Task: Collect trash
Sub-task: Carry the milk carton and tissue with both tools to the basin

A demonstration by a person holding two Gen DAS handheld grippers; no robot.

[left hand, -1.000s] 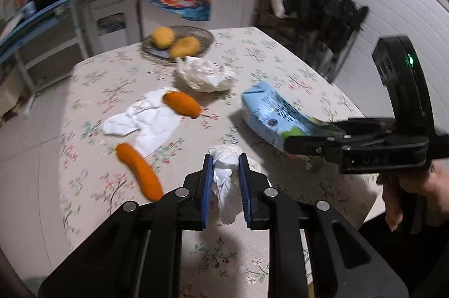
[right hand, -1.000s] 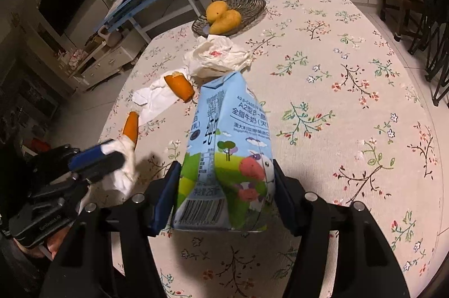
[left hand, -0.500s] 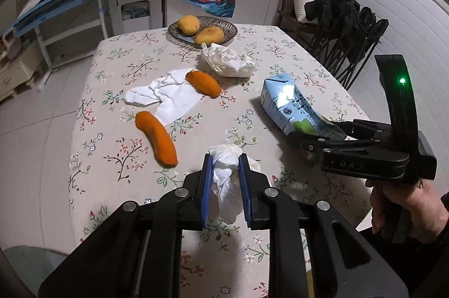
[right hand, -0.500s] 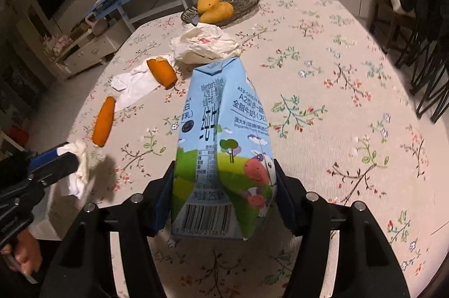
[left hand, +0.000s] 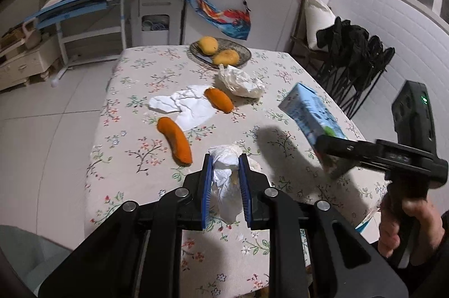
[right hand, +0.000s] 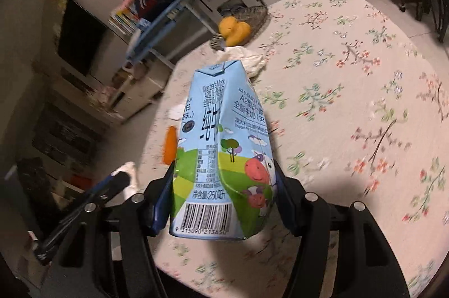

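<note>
Floral tablecloth below; right gripper jaws clamp dented blue milk carton, left gripper jaws pinch crumpled white tissue

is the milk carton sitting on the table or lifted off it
Lifted: the right tool clamps the milk carton in the air, and its shadow falls on the table below.

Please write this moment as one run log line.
left gripper: shut on tissue | right gripper: shut on milk carton | both above table

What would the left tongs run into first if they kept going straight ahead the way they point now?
Probably the near carrot, just left of the line of the left tongs, which grip a tissue. Depth is unclear; they seem raised above the table.
</note>
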